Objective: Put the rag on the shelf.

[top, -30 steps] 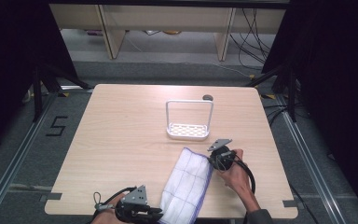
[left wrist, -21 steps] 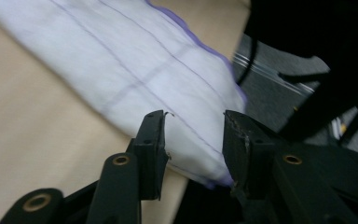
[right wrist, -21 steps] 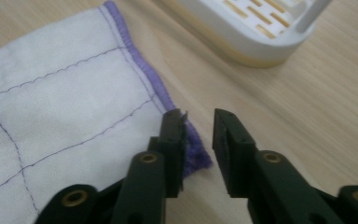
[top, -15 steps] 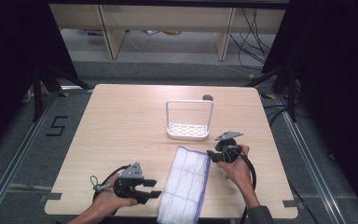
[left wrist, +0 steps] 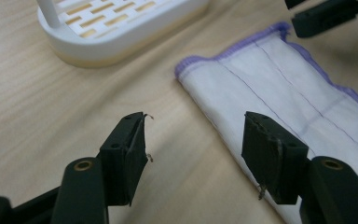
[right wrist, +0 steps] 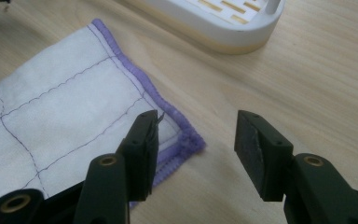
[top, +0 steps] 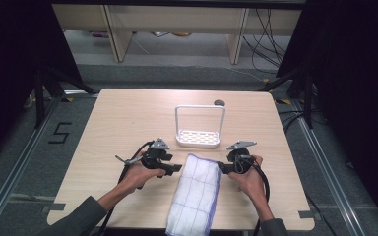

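Hands flank a folded white cloth [top: 195, 194] lying at the table's [top: 108, 128] six o'clock edge. Left gripper [top: 176, 168], at its nine o'clock, has just spread its jaws, nothing between. Right gripper [top: 220, 166], at two o'clock, likewise, bracketing the cloth's corner. White rack [top: 199, 137] stands at twelve.

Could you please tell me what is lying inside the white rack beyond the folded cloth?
Nothing: the white rack shows a bare slotted floor under its tall wire handle. The tabletop beneath its base is covered, so it cannot be checked. The folded cloth lies apart, nearer the person.
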Demonstrator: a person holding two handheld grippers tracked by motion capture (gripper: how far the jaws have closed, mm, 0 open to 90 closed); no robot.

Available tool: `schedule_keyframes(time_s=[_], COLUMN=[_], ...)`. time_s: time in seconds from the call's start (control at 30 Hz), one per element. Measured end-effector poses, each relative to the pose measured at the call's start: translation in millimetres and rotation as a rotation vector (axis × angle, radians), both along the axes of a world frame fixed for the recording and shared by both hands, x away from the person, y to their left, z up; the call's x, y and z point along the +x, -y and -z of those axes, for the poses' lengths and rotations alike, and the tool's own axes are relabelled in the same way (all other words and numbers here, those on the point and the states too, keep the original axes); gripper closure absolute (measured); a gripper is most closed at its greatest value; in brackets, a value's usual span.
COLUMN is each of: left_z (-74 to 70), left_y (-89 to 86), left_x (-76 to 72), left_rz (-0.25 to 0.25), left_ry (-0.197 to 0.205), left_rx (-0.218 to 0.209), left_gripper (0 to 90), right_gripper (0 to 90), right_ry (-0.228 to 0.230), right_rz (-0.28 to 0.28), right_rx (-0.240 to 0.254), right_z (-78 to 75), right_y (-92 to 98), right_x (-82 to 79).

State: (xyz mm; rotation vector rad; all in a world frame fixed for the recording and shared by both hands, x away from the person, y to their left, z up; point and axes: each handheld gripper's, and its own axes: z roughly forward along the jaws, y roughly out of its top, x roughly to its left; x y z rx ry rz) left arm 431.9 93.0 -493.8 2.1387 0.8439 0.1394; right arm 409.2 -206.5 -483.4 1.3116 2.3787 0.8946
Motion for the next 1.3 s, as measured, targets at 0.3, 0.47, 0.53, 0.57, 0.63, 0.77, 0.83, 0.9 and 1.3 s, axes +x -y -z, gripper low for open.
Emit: schedule_keyframes(time_s=[0.3, 0.47, 0.53, 0.57, 0.63, 0.77, 0.83, 0.9, 1.3], left_z=[1.2, 3.8, 8.4, 8.4, 11.5, 12.7, 13.4, 11.9, 10.0], left_y=[27.7, 37.7, 39.9, 39.9, 41.6, 46.5, 50.6, 50.9, 56.1], left_x=[22.3, 31.1, 35.0, 35.0, 36.1, 34.2, 31.7, 30.8, 21.0], left_rz=[0.011, 0.008, 0.007, 0.007, 0.010, 0.046, 0.039, 0.077, 0.121], left_ry=[-0.025, -0.029, -0.042, -0.042, -0.040, -0.001, 0.009, 0.024, 0.073], left_rx=[0.010, 0.032, 0.036, 0.036, 0.049, 0.098, 0.096, 0.128, 0.122], left_gripper=[39.0, 40.2, 41.8, 42.8, 43.4, 48.6, 51.3, 55.2, 84.3], right_gripper=[50.7, 50.8, 50.8, 50.8, 50.8, 52.4, 54.5, 58.7, 85.9], right_ry=[-0.017, -0.016, -0.021, -0.021, -0.019, -0.021, -0.026, -0.018, -0.045], right_rz=[-0.006, -0.004, 0.000, 0.000, -0.010, -0.013, -0.016, -0.023, -0.052], right_rx=[-0.012, -0.020, -0.026, -0.026, -0.030, -0.048, -0.055, -0.059, -0.019], right_z=[4.1, 7.2, 8.3, 8.3, 8.5, 10.4, 11.5, 11.8, 12.0], right_y=[-4.6, -5.6, -6.3, -6.3, -6.8, -8.4, -9.3, -10.6, -13.0], right_x=[2.1, 2.7, 3.8, 3.8, 4.2, 4.8, 5.4, 5.5, 2.6])
